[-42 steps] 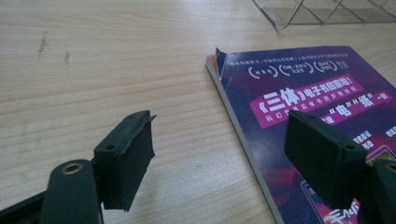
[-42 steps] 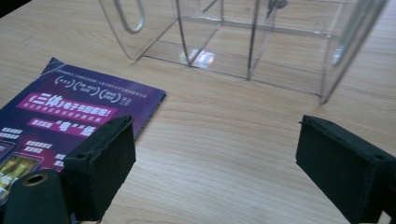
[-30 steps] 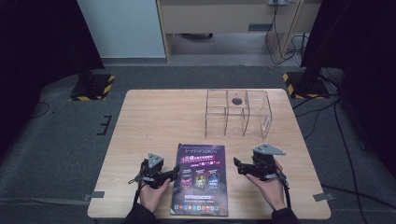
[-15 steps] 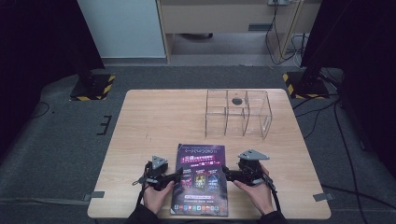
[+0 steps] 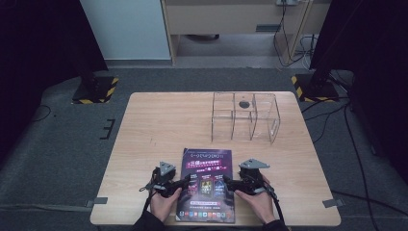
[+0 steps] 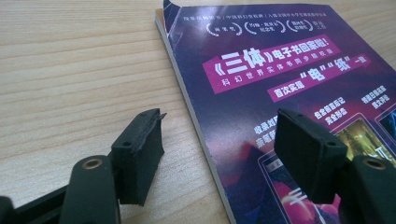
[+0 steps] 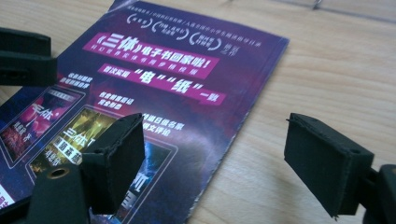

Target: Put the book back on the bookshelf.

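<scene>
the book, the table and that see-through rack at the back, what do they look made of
Book: paper, with what looks like a glossy printed cover; light sheens off it, page edges show along its side and one corner curls up.
Table: wood or wood-look laminate, matte, with straight pale grain lines.
Rack: likely clear acrylic; the tabletop shows through its walls and only the edges catch light.

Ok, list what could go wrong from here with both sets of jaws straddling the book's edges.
1. The left gripper and right gripper each stand open across one long edge of the book, which lies flat on the table; closing could catch only the cover and bend it.
2. The cover's far corner already curls up, so dragging might crease it further.
3. The book lies near the table's front edge; uneven pulls may skew it off.
</scene>
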The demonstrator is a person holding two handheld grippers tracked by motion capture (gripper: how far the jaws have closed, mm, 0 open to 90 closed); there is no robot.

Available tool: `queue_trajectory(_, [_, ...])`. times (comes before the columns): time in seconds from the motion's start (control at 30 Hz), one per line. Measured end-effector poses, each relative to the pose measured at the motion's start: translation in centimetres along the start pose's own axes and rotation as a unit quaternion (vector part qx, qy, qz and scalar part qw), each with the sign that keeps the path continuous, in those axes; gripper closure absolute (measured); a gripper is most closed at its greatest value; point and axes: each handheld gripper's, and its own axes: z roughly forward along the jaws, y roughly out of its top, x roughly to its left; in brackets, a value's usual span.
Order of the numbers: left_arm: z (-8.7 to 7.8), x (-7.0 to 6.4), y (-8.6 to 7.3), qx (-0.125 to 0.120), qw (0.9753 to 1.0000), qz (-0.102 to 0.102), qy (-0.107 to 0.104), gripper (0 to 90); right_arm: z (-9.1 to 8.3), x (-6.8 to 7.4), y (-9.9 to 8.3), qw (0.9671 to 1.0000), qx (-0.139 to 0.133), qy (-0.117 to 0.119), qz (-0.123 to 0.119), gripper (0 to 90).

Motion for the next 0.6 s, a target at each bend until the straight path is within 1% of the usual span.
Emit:
queue_trajectory(0.1, [0.0,-0.1,-0.1,-0.002,1.0000,-0.004,-0.003,32.0,0.4,0.4,-0.3,1.0000,0.001,0.005,0.001,21.1])
queue_trajectory(0.2, [0.1,-0.3,-0.1,-0.006,1.0000,-0.003,-0.005,31.9,0.8,0.6,-0.6,1.0000,0.004,0.008,0.000,21.6])
queue_trajectory(0.33, [0.3,-0.7,-0.2,-0.010,0.9999,0.001,-0.006,31.5,1.0,0.8,-0.9,0.9999,0.008,0.009,0.003,22.2])
queue_trajectory(0.37, [0.3,-0.8,-0.2,-0.011,0.9999,0.002,-0.006,31.5,1.1,0.8,-0.9,0.9999,0.008,0.010,-0.001,22.3])
queue_trajectory(0.4, [0.4,-0.9,-0.2,-0.010,0.9999,0.003,-0.006,31.5,1.1,0.9,-1.0,0.9999,0.008,0.011,0.002,22.4])
queue_trajectory(0.47, [0.4,-1.0,-0.2,-0.011,0.9999,0.002,-0.006,31.4,1.2,1.0,-1.1,0.9999,0.008,0.011,0.007,22.5])
queue_trajectory(0.53, [0.5,-1.1,-0.2,-0.014,0.9998,-0.002,-0.011,31.4,1.3,1.0,-1.2,0.9999,0.007,0.012,0.000,22.7])
queue_trajectory(0.6, [0.6,-1.2,-0.2,-0.015,0.9998,-0.007,-0.014,31.4,1.3,1.1,-1.2,0.9999,0.006,0.015,0.002,22.7])
